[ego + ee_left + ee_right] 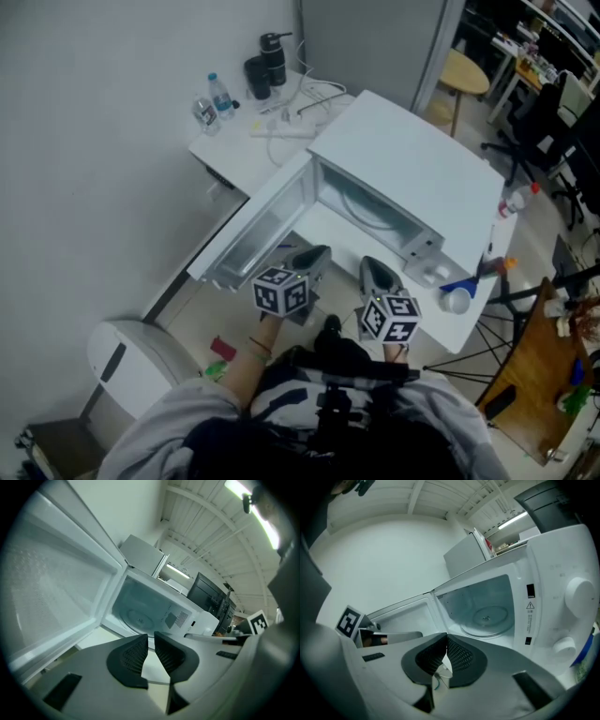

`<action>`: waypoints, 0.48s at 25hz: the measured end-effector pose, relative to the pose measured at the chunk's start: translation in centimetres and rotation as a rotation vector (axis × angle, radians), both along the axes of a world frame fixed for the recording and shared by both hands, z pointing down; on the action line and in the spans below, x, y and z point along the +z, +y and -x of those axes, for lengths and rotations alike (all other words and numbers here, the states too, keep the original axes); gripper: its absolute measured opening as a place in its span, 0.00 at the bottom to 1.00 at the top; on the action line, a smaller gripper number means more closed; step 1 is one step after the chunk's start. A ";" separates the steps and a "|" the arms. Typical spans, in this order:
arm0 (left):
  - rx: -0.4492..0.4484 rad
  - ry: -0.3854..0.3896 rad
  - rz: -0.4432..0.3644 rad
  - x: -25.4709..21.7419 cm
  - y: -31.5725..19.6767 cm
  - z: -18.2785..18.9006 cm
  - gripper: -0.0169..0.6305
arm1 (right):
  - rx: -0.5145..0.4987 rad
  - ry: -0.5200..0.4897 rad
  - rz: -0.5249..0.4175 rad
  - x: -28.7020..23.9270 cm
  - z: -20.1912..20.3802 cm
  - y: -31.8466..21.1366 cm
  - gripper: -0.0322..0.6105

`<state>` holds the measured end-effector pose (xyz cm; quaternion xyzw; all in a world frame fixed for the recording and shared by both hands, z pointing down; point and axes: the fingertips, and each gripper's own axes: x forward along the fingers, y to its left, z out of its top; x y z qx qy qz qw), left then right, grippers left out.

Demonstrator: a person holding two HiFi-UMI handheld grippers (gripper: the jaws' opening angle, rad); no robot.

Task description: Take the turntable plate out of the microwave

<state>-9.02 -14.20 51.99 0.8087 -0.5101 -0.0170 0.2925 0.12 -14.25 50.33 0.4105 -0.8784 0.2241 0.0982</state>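
Observation:
The white microwave point(403, 159) stands on a white table with its door point(258, 230) swung wide to the left. The round glass turntable plate point(486, 619) lies flat on the oven floor; it also shows as the plate point(138, 618) in the left gripper view and faintly as the plate point(361, 208) from above. My left gripper point(151, 639) hovers before the opening, left of centre, jaws a narrow slit apart with nothing between them. My right gripper point(446, 639) is beside it, shut and empty, short of the cavity. From above, the left gripper point(314, 255) and right gripper point(375, 272) sit side by side.
Water bottles point(214, 98), a black flask point(272, 58) and cables lie on the table behind the microwave. A blue-and-white object point(457, 295) lies at the table's right front. A white bin point(131, 361) stands on the floor at left. A stool point(466, 73) and office chairs are farther right.

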 end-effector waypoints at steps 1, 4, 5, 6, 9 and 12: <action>0.012 0.005 0.018 0.4 -1.1 -0.6 0.11 | -0.010 0.013 -0.001 0.2 -0.2 -0.2 0.06; 0.031 -0.005 0.062 1.4 -4.7 -1.7 0.14 | -0.023 0.040 0.010 0.9 -1.0 -1.1 0.06; 0.031 -0.013 0.074 1.7 -5.7 -1.9 0.14 | -0.022 0.041 0.019 1.2 -1.3 -1.3 0.06; 0.032 -0.020 0.090 2.1 -6.7 -2.1 0.14 | -0.020 0.040 0.027 1.6 -1.6 -1.6 0.06; 0.036 -0.033 0.162 3.7 -9.2 -2.6 0.18 | -0.009 0.033 0.035 2.2 -2.4 -2.5 0.06; 0.016 -0.019 0.243 5.6 -10.9 -2.8 0.22 | 0.006 0.019 0.040 2.4 -3.1 -3.4 0.06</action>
